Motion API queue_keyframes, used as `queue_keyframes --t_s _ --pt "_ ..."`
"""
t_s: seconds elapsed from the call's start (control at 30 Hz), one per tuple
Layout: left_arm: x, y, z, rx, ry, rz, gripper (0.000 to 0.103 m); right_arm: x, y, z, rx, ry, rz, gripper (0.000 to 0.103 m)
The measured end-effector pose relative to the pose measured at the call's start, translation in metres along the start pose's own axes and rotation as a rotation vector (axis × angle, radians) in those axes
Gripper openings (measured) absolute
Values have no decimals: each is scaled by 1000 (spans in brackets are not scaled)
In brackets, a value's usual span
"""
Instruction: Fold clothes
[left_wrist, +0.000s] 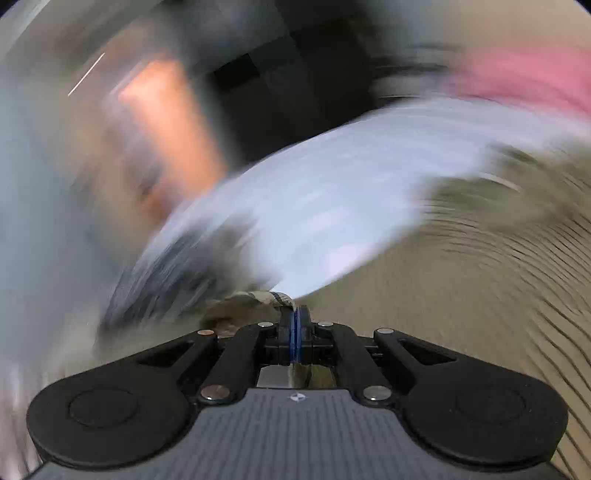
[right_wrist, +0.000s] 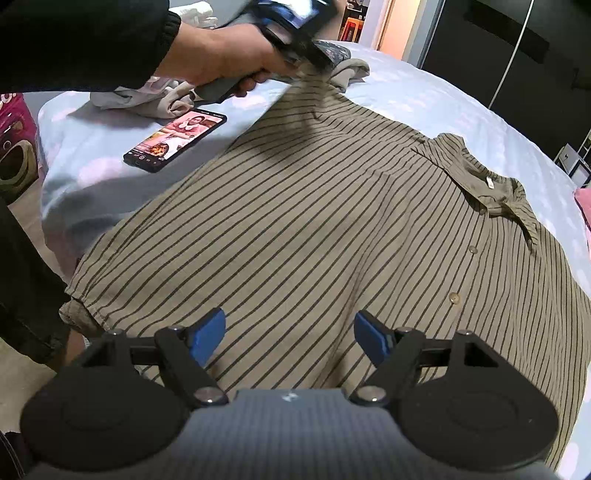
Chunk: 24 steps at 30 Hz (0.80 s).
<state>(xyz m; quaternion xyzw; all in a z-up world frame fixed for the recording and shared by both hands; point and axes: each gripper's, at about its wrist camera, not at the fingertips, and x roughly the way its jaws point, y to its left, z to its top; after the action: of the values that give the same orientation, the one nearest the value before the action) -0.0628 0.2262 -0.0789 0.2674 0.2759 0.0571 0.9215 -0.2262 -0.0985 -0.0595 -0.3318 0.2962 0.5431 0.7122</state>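
Fingers (left_wrist: 294, 317) pinch striped olive shirt (right_wrist: 314, 229).

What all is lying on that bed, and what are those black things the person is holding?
shirt: one, tan with dark stripes, buttoned, spread flat on the bed.
bed sheet: one, pale blue, under everything.
phone: one, black, screen lit, left of the shirt.
crumpled clothes: small pile, beige and pale, beyond the phone.
pink cloth: one, at the bed's right edge.
left tool: black, blue pads, shut on the shirt's far edge.
right tool: black, blue pads, open above the near hem.
hand: one, black sleeve, holding the left tool.
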Motion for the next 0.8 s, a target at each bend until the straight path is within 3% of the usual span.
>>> queue_keyframes --t_s 0.1,0.27,0.37,0.5,0.57,0.63,0.8 --pt "-9 -55 14 88 11 -143 0 1 -2 -1 11 10 -3 79" --pt "-24 -83 19 101 35 -286 6 3 -5 -6 23 32 -8 79" --pt "-23 -61 17 18 31 -277 11 6 -9 -9 35 48 -9 79" --pt "-21 -11 6 -210 -18 -248 23 5 -11 -9 47 43 -10 79" --pt "-18 13 -2 -326 -36 -237 25 5 -12 -9 47 38 -10 79" --pt "-8 27 -10 -389 12 -260 27 4 -12 -9 50 32 -10 79" --pt "-3 3 -29 -299 125 -272 27 1 -15 -7 69 16 -20 79"
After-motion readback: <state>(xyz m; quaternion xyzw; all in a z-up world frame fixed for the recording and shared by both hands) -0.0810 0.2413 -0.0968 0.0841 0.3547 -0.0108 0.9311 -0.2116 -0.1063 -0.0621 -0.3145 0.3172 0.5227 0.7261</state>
